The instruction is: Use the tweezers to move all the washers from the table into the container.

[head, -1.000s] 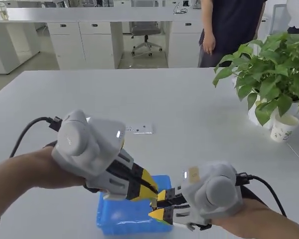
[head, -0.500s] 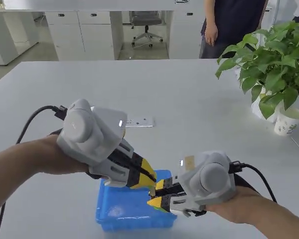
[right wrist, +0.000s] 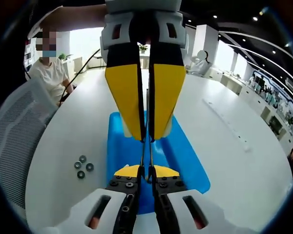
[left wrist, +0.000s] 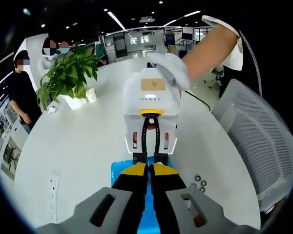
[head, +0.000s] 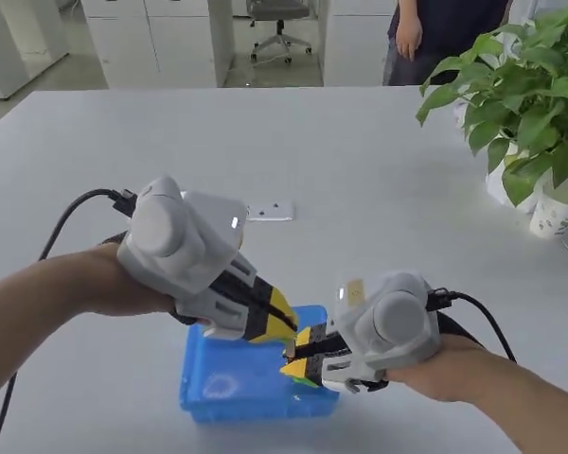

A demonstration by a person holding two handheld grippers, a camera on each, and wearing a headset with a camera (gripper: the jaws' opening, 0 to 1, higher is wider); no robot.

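Barely shifted since a second ago, left gripper (head: 288, 332) and right gripper (head: 297, 365) meet tip to tip over the blue container (head: 225, 393), both jaw pairs pinching thin tweezers (right wrist: 147, 122). Four dark ring washers (right wrist: 82, 166) lie on the table (right wrist: 71, 129) beside it; a potted plant (head: 521, 104) stands far right.

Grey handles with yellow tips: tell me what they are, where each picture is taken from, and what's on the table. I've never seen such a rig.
No robot here: a person holds two grey handheld grippers, the left gripper and the right gripper, each ending in yellow-tipped jaws. The head view comes from a headset camera looking down; the two round views come from a camera on each gripper, looking along its jaws. On the white table lie a shallow blue plastic container, four small dark metal washers beside it, and a leafy potted plant farther off. The grippers meet tip to tip over the container, and thin metal tweezers seem pinched between both pairs of jaws.
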